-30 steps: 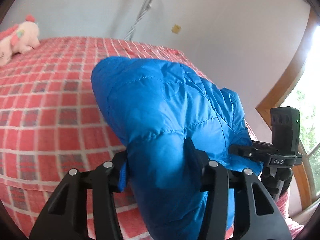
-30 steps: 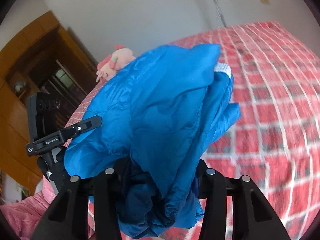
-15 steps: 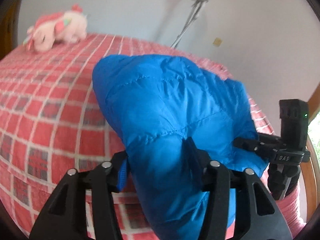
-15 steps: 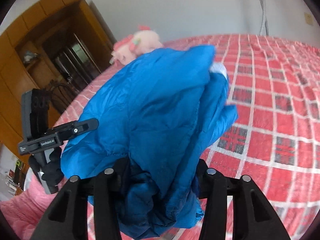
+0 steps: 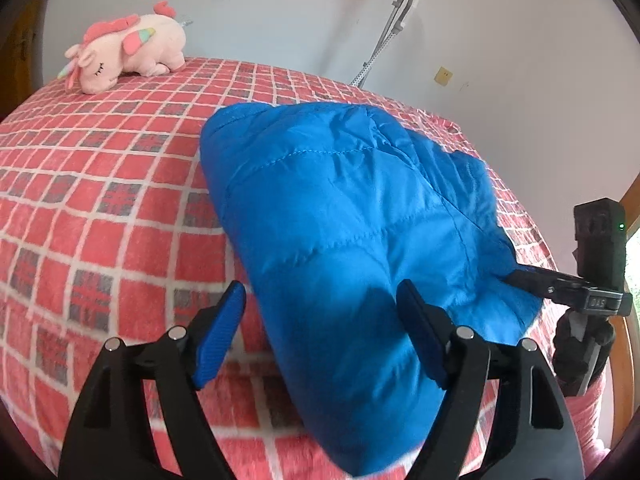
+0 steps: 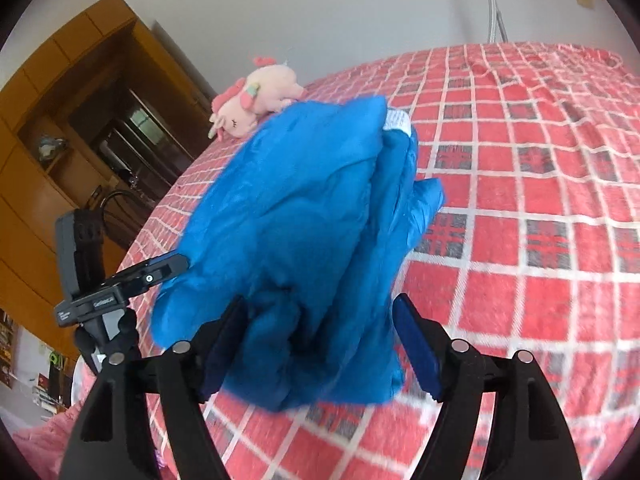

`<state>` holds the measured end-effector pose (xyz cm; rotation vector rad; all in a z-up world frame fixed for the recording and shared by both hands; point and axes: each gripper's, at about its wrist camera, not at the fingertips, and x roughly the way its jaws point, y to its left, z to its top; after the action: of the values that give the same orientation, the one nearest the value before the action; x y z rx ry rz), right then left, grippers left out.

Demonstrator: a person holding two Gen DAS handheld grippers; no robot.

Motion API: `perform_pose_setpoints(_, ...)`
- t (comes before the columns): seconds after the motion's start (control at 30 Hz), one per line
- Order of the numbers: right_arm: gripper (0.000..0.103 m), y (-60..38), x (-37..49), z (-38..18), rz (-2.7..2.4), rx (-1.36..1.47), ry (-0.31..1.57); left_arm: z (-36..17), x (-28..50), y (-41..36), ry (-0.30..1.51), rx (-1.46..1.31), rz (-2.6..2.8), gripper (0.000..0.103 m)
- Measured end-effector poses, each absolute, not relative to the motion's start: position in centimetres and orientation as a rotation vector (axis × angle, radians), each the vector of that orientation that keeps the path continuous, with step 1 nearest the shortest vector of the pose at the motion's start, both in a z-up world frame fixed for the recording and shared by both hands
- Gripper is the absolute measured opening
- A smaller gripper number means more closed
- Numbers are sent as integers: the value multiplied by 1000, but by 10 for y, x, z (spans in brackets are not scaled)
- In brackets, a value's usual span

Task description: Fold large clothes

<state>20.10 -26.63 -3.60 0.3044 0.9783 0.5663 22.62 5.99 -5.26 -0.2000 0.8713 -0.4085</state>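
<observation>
A blue quilted jacket (image 5: 340, 200), folded into a thick bundle, lies on the red checked bedspread (image 5: 100, 208). My left gripper (image 5: 320, 292) straddles its near end. Its jaws are opening; the left pad stands apart from the fabric and the right pad still brushes it. My right gripper (image 6: 320, 304) straddles the jacket (image 6: 300, 208) at the other near corner, also with jaws opening, and the bunched cloth sits loose between the pads. Each gripper shows in the other's view, the right gripper (image 5: 520, 278) at the jacket's right edge and the left gripper (image 6: 176, 264) at its left edge.
A pink plush unicorn (image 5: 128, 48) lies at the far side of the bed (image 6: 540, 200). A metal pole (image 5: 392, 20) leans on the white wall behind. A wooden wardrobe (image 6: 60, 120) stands beyond the bed's left side.
Both grippers' jaws have spread wide and let go of the jacket, which now rests lower on the bed. Both hands moved forward and slightly down over the bed.
</observation>
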Motion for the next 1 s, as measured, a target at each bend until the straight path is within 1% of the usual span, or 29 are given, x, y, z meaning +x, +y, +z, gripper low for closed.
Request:
perform_pose_setpoints(0.17, 76, -271, 179, -29, 532, 254, 973, -54, 206, 58, 853, -178, -400, 80)
perform_pose_setpoints(0.23, 78, -269, 181, -35, 508, 238, 985, -57, 200, 56, 836, -155, -394, 81)
perform_pose_setpoints(0.37, 78, -270, 187, -58, 470, 248, 1037, -68, 203, 53, 846, -139, -384, 83)
perform_pose_setpoints(0.5, 78, -268, 187, -68, 441, 241, 1045, -72, 204, 51, 850, -133, -377, 83)
perform_pose_setpoints(0.67, 79, -267, 176, -60, 394, 240, 1024, -66, 201, 52, 863, -137, -344, 83)
perform_pose_setpoints(0.7, 80, -266, 170, -55, 382, 232, 1016, -63, 199, 52, 864, -134, -326, 84)
perform_pose_setpoints(0.77, 87, -265, 161, -47, 351, 213, 1005, -58, 193, 52, 858, -122, -307, 84)
perform_pose_setpoints(0.83, 88, -263, 155, -42, 321, 196, 1000, -52, 184, 52, 849, -102, -280, 85)
perform_pose_setpoints(0.9, 90, -260, 146, -37, 300, 177, 993, -47, 176, 52, 845, -88, -250, 89)
perform_pose_setpoints(1.0, 95, -253, 134, -34, 285, 157, 988, -42, 164, 51, 841, -100, -241, 91)
